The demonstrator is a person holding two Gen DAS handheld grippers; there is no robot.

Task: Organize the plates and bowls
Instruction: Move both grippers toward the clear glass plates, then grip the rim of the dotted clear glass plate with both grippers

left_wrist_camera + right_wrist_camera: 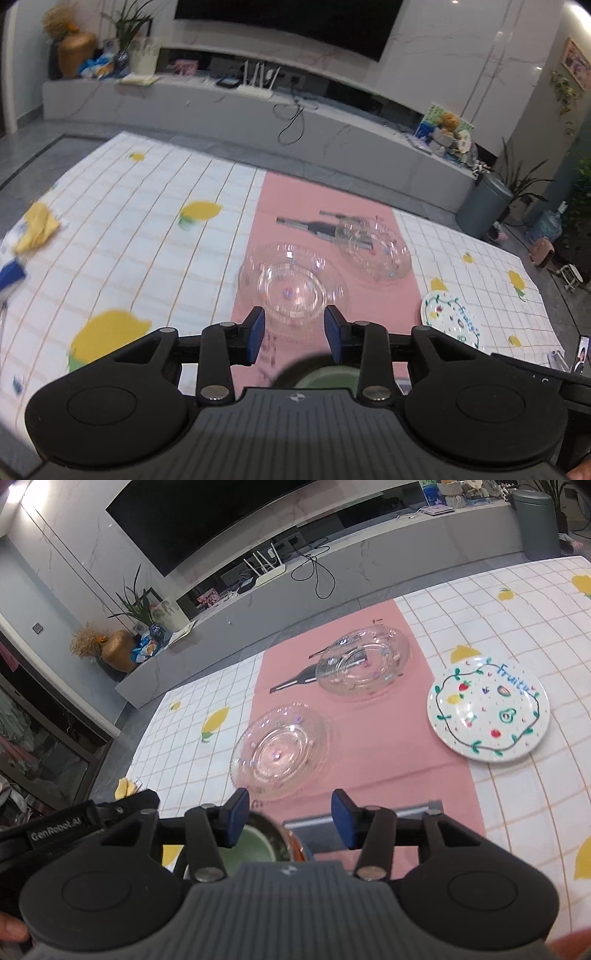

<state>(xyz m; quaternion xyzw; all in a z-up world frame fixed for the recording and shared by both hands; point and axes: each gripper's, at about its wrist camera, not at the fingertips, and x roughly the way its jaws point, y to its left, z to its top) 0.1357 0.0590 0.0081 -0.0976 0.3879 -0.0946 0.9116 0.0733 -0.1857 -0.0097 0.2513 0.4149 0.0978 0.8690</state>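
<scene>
Two clear glass dishes lie on a pink runner: a near one [293, 288] [279, 751] and a far one [376, 249] [364, 664] over a printed bottle. A white plate with painted fruit [450, 319] [487, 709] sits to their right on the checked cloth. Below both grippers shows a green bowl [317, 378] [255, 845], partly hidden, with an orange rim beside it in the right wrist view. My left gripper [294, 334] stands open just short of the near glass dish, nothing between its blue pads. My right gripper [286, 818] is open too, above the green bowl, holding nothing.
A white checked cloth with lemon prints [147, 221] covers the table. A yellow rag and blue item [37, 229] lie at the far left. A grey holder [369, 812] sits under the right gripper. Beyond the table stand a long grey TV bench [258, 110] and a bin [484, 203].
</scene>
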